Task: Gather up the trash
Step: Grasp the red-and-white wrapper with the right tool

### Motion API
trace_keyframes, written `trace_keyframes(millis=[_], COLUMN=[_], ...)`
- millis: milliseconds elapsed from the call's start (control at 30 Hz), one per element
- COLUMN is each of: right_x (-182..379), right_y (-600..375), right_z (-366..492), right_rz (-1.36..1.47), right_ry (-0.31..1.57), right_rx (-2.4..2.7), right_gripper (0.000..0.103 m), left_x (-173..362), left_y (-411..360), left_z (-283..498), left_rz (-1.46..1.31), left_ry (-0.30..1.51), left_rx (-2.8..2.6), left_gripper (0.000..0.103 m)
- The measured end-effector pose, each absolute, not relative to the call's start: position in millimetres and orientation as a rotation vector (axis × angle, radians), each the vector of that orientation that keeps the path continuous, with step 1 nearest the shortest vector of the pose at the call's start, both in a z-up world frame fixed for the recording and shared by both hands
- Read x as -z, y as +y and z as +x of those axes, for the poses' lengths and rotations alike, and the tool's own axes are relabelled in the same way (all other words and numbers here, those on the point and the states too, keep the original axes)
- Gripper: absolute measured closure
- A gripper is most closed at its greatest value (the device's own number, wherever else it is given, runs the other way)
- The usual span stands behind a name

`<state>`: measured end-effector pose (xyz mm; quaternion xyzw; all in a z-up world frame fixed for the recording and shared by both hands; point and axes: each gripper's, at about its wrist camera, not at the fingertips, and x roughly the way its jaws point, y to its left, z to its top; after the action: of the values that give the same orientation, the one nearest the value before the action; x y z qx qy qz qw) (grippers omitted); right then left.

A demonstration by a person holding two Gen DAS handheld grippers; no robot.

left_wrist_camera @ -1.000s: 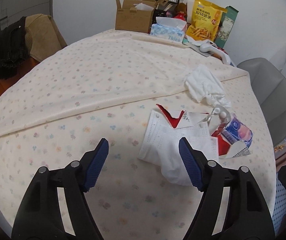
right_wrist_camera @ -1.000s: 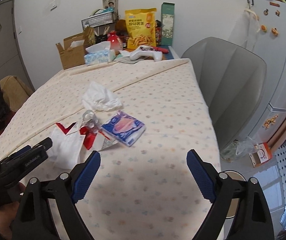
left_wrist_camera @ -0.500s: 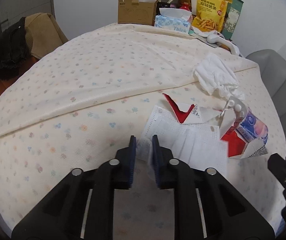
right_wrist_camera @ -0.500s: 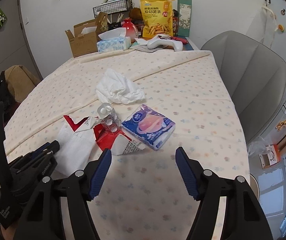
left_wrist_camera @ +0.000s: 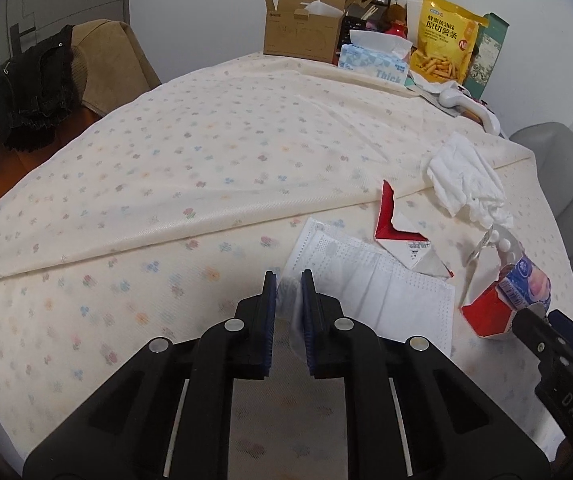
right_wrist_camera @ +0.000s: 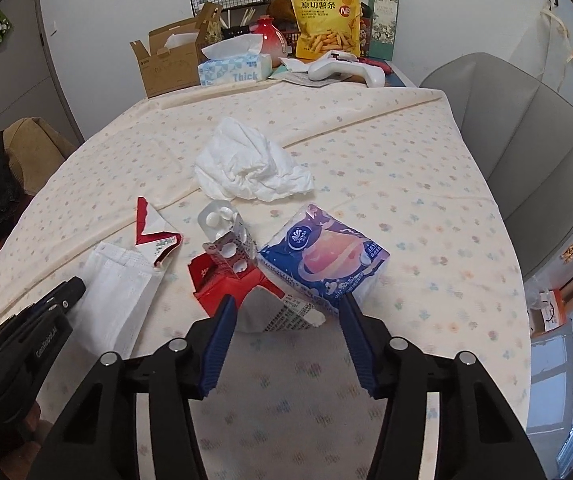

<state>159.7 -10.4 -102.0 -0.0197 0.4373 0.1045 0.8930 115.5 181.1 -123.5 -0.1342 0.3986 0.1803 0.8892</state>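
Observation:
My left gripper point(left_wrist_camera: 288, 284) is shut on the near corner of a white face mask point(left_wrist_camera: 370, 284) that lies on the flowered tablecloth point(left_wrist_camera: 206, 152); the mask also shows in the right wrist view point(right_wrist_camera: 118, 292). My right gripper point(right_wrist_camera: 286, 308) is open, its jaws either side of a torn red-and-white carton point(right_wrist_camera: 246, 292). A blister pack of pills point(right_wrist_camera: 226, 232) rests on the carton. A blue tissue packet point(right_wrist_camera: 326, 260) lies beside it. A torn red carton scrap point(right_wrist_camera: 152, 232) and a crumpled white tissue point(right_wrist_camera: 250, 164) lie farther back.
At the table's far end stand a cardboard box point(right_wrist_camera: 170, 60), a tissue box point(right_wrist_camera: 234, 68), a yellow snack bag point(right_wrist_camera: 326, 20), a green carton point(right_wrist_camera: 382, 16) and a white controller point(right_wrist_camera: 346, 70). A grey chair point(right_wrist_camera: 526, 152) stands right; a brown chair with black clothes point(left_wrist_camera: 46, 80) stands left.
My left gripper closed from wide open onto the mask's corner. My right gripper moved forward to the red carton and its jaws narrowed.

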Motion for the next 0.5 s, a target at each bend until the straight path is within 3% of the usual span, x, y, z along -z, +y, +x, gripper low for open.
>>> trace_keyframes(millis=[67,100,133,300,500], right_x=[104,104,104,95,77], right_y=[-10,-10,-10,-6,-10], right_z=[160,160,159,148,131], right_rz=[-0.04,-0.041,-0.043,-0.055,-0.056], right_ry=[0.915,0.915,0.921,0.907,0.869], right_rx=[-0.224,-0.227,-0.238,-0.286,-0.295], right_gripper=[0.063,0.075,0.08,0.087,0.088], left_x=[124,124,124,118,102], left_y=[179,179,178,171,166], left_z=[116,117,117,117,104], left_rz=[-0.277,-0.276,-0.274,-0.268,-0.275], left_ry=[0.828,0.827,0.826,0.814,0.773], left_rx=[-0.375,-0.375,-0.374,-0.365,-0.359], left_gripper=[0.09,0.09,0.09,0.09,0.09])
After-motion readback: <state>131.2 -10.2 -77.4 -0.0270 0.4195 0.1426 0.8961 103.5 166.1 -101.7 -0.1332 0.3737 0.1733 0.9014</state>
